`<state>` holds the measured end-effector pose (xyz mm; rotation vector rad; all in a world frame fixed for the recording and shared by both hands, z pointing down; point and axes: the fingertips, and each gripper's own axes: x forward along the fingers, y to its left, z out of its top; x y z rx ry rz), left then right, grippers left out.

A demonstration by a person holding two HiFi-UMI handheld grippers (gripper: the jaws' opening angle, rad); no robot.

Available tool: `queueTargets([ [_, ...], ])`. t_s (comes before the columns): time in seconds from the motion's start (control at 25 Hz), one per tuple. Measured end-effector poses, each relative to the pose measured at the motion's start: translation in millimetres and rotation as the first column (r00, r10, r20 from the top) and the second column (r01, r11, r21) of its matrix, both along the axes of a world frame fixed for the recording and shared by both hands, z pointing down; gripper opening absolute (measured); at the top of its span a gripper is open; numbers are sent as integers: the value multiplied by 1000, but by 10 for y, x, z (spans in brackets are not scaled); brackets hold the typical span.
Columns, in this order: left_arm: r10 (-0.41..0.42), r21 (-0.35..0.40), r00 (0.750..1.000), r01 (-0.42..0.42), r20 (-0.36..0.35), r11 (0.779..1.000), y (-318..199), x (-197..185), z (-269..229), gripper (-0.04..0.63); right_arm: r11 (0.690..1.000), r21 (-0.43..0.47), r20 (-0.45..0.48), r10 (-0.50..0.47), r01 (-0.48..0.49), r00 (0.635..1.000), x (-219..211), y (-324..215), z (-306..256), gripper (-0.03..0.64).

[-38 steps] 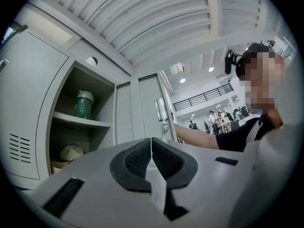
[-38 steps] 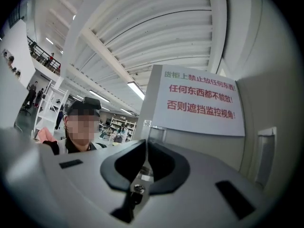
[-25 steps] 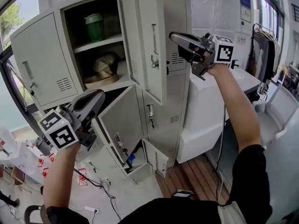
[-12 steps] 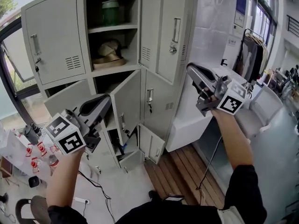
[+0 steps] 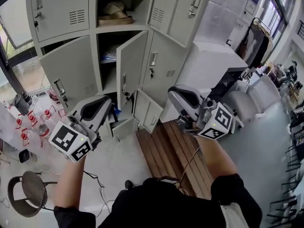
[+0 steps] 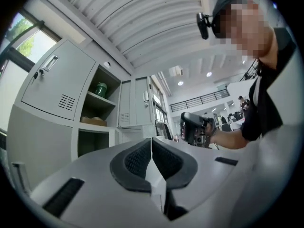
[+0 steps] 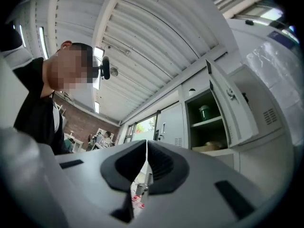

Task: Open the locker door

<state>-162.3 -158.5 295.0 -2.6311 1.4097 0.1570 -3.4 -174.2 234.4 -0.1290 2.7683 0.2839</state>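
Note:
The grey locker bank (image 5: 71, 65) fills the top of the head view. Its upper door (image 5: 183, 8), middle door (image 5: 130, 63) and small bottom door (image 5: 145, 109) all hang open. My left gripper (image 5: 102, 104) is low, in front of the bottom lockers and apart from them, its pads pressed together on nothing (image 6: 151, 144). My right gripper (image 5: 176, 95) hangs over the wooden floor, clear of every door. Its jaws have just closed further and stand shut, nothing between them (image 7: 146, 148). A green cup (image 7: 204, 112) stands on the top shelf.
A white cabinet (image 5: 209, 61) stands right of the lockers, with a clothes rack (image 5: 254, 37) behind it. Wooden slats (image 5: 166, 151) cover the floor below. Red-capped bottles (image 5: 28, 127) and a round stool (image 5: 28, 194) are at the left; a cable trails across the floor.
Both grippers have dropped and pulled back from the lockers. The right one left the upper door's height and now hangs low. The head view has tipped down toward the floor.

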Motion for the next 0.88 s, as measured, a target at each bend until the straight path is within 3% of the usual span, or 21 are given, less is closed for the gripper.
queueTargets([
  [0.16,-81,2,992,81,100,997,251,228,490,18,999,-35,53,-32,34,998,4,362,329,17],
  [0.28,-108,17,986,107,129,994,425,471,732,18,999,-40,41,-12,14,999,45,560,618,18],
  [0.4,-117,-1,986,118,117,993,688,738,966,18,997,-73,-21,13,-14,1000,79,774,1049,17],
  [0.56,-94,-81,991,102,98,991,1005,1156,1433,18,993,-107,-108,37,-48,993,216,1057,1650,14],
  [0.72,-105,-193,995,102,-2,976,1372,1402,1864,18,982,-191,-140,-33,6,990,376,1365,2143,12],
  [0.88,-110,-220,994,107,-3,970,1710,1554,2070,18,967,-244,-127,-101,68,987,533,1658,2451,12],
])
